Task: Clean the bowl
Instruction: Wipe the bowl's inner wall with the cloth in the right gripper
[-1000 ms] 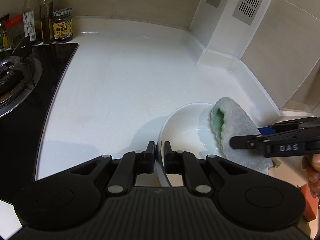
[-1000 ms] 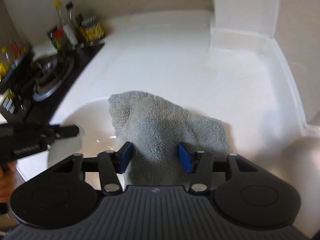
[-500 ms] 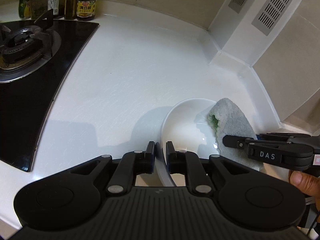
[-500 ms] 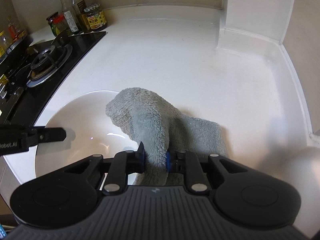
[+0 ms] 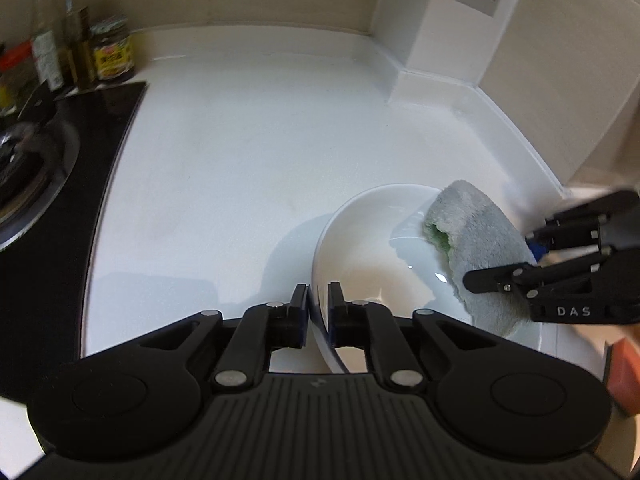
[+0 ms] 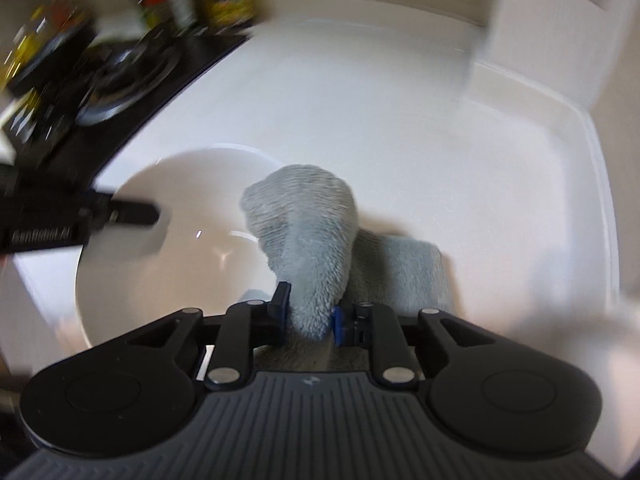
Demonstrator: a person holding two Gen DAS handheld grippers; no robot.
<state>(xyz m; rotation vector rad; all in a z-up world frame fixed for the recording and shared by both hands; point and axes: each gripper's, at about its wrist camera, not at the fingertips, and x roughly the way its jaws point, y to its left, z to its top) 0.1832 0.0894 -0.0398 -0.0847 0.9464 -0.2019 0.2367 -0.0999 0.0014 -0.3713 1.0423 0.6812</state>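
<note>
A white bowl [image 5: 372, 248] sits on the white counter. My left gripper [image 5: 319, 304] is shut on the bowl's near rim. The bowl also shows in the right wrist view [image 6: 168, 240]. My right gripper [image 6: 309, 312] is shut on a grey cloth [image 6: 308, 232] with a green underside; the cloth [image 5: 476, 248] drapes over the bowl's right rim and reaches inside. The right gripper [image 5: 532, 256] shows at the right in the left wrist view. The left gripper [image 6: 132, 214] reaches in from the left in the right wrist view.
A black gas hob [image 5: 48, 152] lies at the left. Bottles and a jar [image 5: 114, 54] stand at the back left by the wall. A white boxed column with vents [image 5: 452, 20] fills the back right corner. The counter's raised edge [image 5: 516, 132] runs along the right.
My right gripper closed on the cloth, then swung it over the bowl's rim; the right view is blurred with motion. My left gripper stays shut on the bowl's rim.
</note>
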